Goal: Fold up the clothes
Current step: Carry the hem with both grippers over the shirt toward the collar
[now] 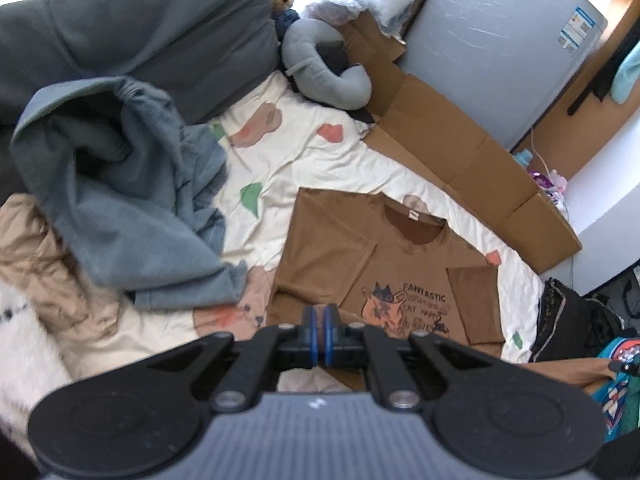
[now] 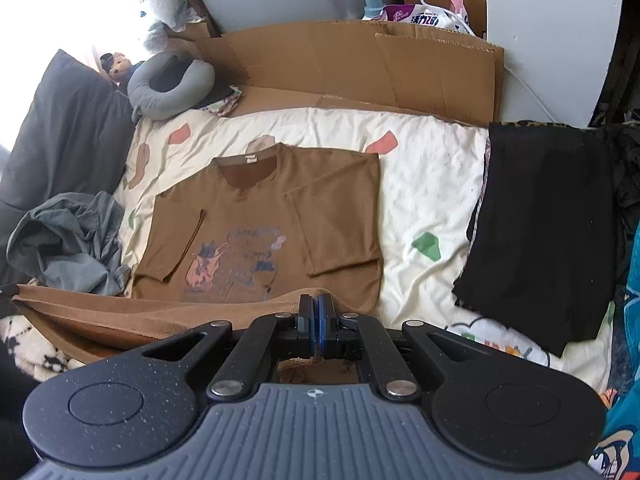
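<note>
Lettering on the brown T-shirt (image 1: 400,272) reads "FANTASTIC" above a cat print; smaller lines beneath are blurred. The shirt lies face up on the patterned bedsheet (image 2: 424,168), collar far, hem near, sleeves folded in. The left gripper (image 1: 319,310), jaws pressed together, pinches the hem's left end, while the right gripper (image 2: 314,300) clamps the raised brown hem at right.

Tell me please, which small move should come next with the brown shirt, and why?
Probably carry the hem forward toward the collar. Both sleeves already lie folded in on the brown shirt, and the right claw is shut on its lifted hem.
</note>
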A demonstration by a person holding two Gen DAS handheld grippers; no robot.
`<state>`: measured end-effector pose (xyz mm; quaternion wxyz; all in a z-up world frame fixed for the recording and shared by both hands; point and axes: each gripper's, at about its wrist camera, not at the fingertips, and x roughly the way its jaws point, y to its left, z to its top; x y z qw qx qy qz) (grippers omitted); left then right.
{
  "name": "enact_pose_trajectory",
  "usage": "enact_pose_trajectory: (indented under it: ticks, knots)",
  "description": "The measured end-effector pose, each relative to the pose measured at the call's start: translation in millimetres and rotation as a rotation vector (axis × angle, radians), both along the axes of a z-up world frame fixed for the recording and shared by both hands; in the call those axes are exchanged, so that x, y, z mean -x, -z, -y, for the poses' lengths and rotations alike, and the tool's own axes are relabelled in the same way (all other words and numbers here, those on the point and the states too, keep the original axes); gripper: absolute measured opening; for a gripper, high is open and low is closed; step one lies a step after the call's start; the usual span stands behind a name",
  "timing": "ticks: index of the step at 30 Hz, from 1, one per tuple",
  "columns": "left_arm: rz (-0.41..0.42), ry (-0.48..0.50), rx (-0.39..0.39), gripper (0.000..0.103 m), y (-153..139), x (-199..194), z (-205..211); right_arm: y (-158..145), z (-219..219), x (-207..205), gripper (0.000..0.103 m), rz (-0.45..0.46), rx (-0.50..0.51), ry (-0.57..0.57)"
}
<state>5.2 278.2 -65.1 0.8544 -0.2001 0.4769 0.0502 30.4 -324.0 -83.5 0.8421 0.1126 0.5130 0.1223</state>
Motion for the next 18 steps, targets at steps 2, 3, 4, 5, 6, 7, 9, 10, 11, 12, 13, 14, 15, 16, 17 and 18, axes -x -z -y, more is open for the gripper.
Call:
enact_pose_trajectory:
  ticks: [2, 3, 4, 5, 6, 7, 9, 10, 11, 12, 13, 14, 15, 16, 17, 18]
  knots:
    - [0.003, -0.002, 0.012, 0.004, 3.6, -10.6, -3.3, 2.6, -1.5, -11.2, 0.000, -0.001, 0.004, 0.006]
    - [0.004, -0.007, 0.019, 0.004, 6.5, -16.5, -5.2, 4.2, -2.3, -17.0, 0.000, -0.002, 0.006, 0.009]
    - [0.003, -0.007, 0.017, 0.004, 9.6, -20.9, -5.5, 6.4, -2.8, -22.7, 0.000, -0.003, 0.010, 0.013]
    - [0.003, -0.007, 0.015, 0.004, 12.7, -25.3, -5.9, 8.7, -3.3, -28.4, 0.000, -0.004, 0.014, 0.018]
    - [0.002, -0.007, 0.013, 0.004, 15.8, -29.7, -6.3, 11.8, -3.3, -34.7, 0.000, -0.005, 0.020, 0.026]
    - [0.002, -0.012, 0.011, 0.004, 20.1, -33.9, -6.9, 15.2, -3.3, -40.2, 0.000, -0.007, 0.023, 0.035]
    - [0.002, -0.021, 0.007, 0.004, 28.8, -42.4, -8.2, 21.9, -4.1, -50.6, 0.000, -0.007, 0.026, 0.043]
    - [0.007, -0.027, 0.004, 0.004, 32.0, -46.4, -9.2, 25.3, -4.4, -55.8, 0.000, -0.006, 0.028, 0.044]
    - [0.012, -0.033, 0.002, 0.004, 35.2, -50.4, -10.2, 29.0, -4.7, -61.6, 0.000, -0.006, 0.027, 0.050]
    - [0.018, -0.036, 0.002, 0.004, 37.4, -54.4, -11.7, 32.6, -5.0, -67.3, 0.000, -0.005, 0.026, 0.055]
    - [0.022, -0.039, 0.001, 0.004, 40.1, -58.8, -12.5, 35.9, -5.7, -73.1, 0.000, -0.004, 0.025, 0.057]
    - [0.024, -0.041, -0.002, 0.004, 42.9, -64.1, -12.7, 39.3, -6.3, -78.9, 0.000, -0.003, 0.024, 0.059]
    - [0.027, -0.043, -0.001, 0.004, 46.5, -70.6, -13.1, 43.1, -5.7, -85.6, 0.000, -0.003, 0.022, 0.061]
    - [0.029, -0.043, -0.002, 0.004, 49.3, -76.3, -12.9, 46.9, -5.1, -92.3, 0.000, -0.003, 0.020, 0.063]
    - [0.031, -0.042, -0.005, 0.004, 53.3, -83.3, -13.3, 50.8, -4.6, -99.0, 0.000, -0.003, 0.019, 0.065]
    - [0.034, -0.040, -0.008, 0.004, 57.3, -90.4, -13.7, 54.6, -4.0, -105.7, 0.000, -0.002, 0.017, 0.067]
